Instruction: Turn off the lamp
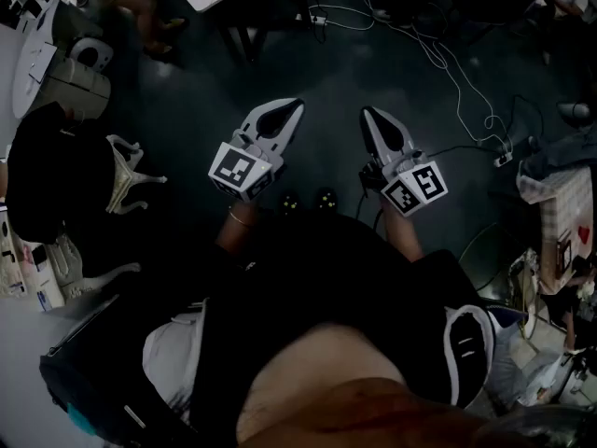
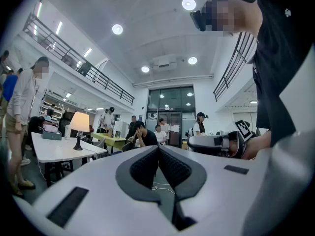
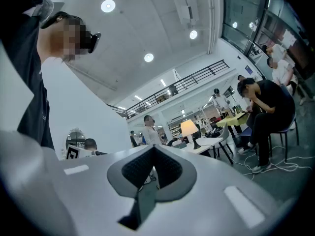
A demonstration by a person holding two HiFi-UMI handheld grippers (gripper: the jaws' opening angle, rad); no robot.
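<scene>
Lamp [image 2: 79,124] stands upright on white table [image 2: 53,151].

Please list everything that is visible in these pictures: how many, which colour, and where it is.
white table: one, white, left side of left gripper view
lamp: one, lit cream shade, dark base, on that table
green table: one, yellow-green, behind the white table
people: several, mostly dark clothes, around the tables
cables: several, white, on the dark floor
ceiling lights: several, white, overhead
left gripper: one, white and black, shut, empty
right gripper: one, white and black, shut, empty
</scene>
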